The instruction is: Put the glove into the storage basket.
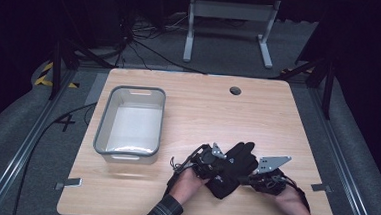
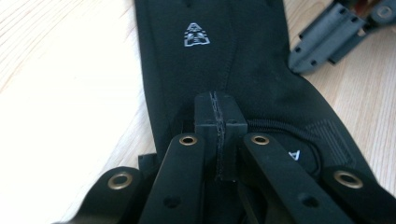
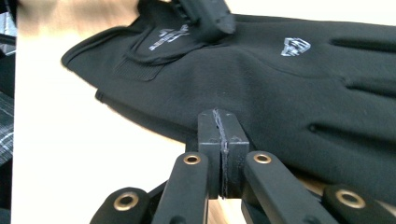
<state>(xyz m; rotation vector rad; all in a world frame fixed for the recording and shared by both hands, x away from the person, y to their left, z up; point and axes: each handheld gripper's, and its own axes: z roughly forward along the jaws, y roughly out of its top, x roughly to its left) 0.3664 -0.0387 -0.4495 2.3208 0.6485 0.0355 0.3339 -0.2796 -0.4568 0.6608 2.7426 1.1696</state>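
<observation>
Jaws pressed together on both: left gripper (image 1: 214, 161) at the black glove's (image 1: 231, 169) cuff side, right gripper (image 1: 254, 179) at its right edge. Grey bin (image 1: 108, 117) sits well left; bare table (image 1: 278, 118) beyond the glove.

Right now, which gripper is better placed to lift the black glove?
Left, probably. The left gripper sits shut over the glove near its cuff; the right gripper is shut at the glove's edge.

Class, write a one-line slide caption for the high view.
Two shut hand-held grippers, left and right, meet at a black glove on a wooden table beside a grey bin.
</observation>
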